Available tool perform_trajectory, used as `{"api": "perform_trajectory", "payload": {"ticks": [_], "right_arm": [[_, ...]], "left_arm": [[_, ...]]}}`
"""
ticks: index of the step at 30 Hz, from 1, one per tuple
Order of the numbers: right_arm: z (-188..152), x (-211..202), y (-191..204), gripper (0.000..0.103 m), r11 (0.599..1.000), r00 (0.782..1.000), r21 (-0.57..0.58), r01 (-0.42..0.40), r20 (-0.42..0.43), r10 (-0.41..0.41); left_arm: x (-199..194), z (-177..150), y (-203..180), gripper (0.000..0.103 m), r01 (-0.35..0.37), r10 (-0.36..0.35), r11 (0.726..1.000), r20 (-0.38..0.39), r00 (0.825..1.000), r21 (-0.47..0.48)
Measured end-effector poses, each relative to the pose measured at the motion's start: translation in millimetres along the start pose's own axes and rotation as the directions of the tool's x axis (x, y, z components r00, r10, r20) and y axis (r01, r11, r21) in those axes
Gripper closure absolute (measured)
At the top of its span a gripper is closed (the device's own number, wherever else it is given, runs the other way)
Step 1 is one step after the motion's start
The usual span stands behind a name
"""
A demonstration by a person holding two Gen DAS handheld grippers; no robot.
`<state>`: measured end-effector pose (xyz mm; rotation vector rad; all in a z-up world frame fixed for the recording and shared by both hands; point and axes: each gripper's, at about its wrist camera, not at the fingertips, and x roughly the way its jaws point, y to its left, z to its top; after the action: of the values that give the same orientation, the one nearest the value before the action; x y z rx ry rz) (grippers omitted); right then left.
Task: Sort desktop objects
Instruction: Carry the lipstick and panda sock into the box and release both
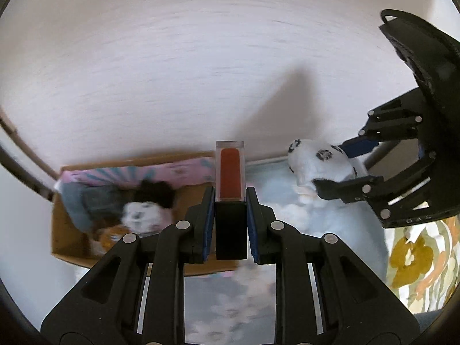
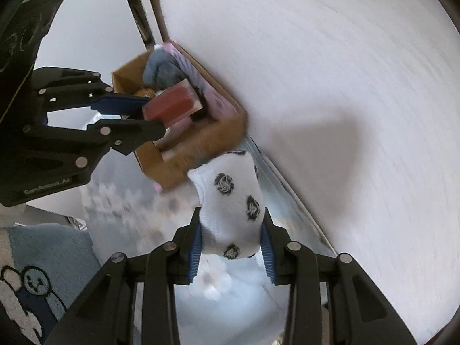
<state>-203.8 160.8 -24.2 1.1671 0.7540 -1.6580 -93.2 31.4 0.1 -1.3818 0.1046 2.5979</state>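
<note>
My left gripper (image 1: 230, 194) is shut on a clear tube with a red filling and a black cap (image 1: 230, 172), held above the near edge of a cardboard box (image 1: 69, 247). The right wrist view shows the same left gripper (image 2: 155, 116) and red tube (image 2: 172, 103) over the box (image 2: 212, 138). My right gripper (image 2: 232, 215) is shut on a white sock with black motifs (image 2: 230, 184), just right of the box. The left wrist view shows that right gripper (image 1: 329, 165) pinching the sock (image 1: 307, 158).
The box holds a grey-blue sock (image 1: 86, 201), a pink patterned cloth (image 1: 172, 169) and a black-and-white item (image 1: 143, 212). It sits against a white wall (image 1: 201, 72) on a cloud-print cloth (image 1: 230, 302). Floral fabric (image 1: 417, 258) lies right; a blue cartoon mat (image 2: 37, 273) lies near.
</note>
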Motion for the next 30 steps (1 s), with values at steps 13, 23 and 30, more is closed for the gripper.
{"api": "perform_trajectory", "payload": {"ticks": [13,23,30], "right_arm": [[106.0,52.3,43.1,0.070,0.988,0.990,0.075,-0.138,0.023,0.137],[155.8,113.3,77.9,0.070,0.987,0.989,0.062,-0.147,0.002,0.148],[168.9,123.1,81.6,0.062,0.987,0.987,0.033,-0.160,0.015,0.159]], "left_arm": [[35.5,-10.1,162.3,0.085,-0.068,0.060,0.992,-0.082,0.995,-0.107],[63.3,-30.7,211.5,0.085,-0.090,0.073,0.987,-0.129,0.989,-0.132],[68.4,-33.1,224.7,0.082,-0.099,0.077,0.983,-0.144,0.987,-0.153]]}}
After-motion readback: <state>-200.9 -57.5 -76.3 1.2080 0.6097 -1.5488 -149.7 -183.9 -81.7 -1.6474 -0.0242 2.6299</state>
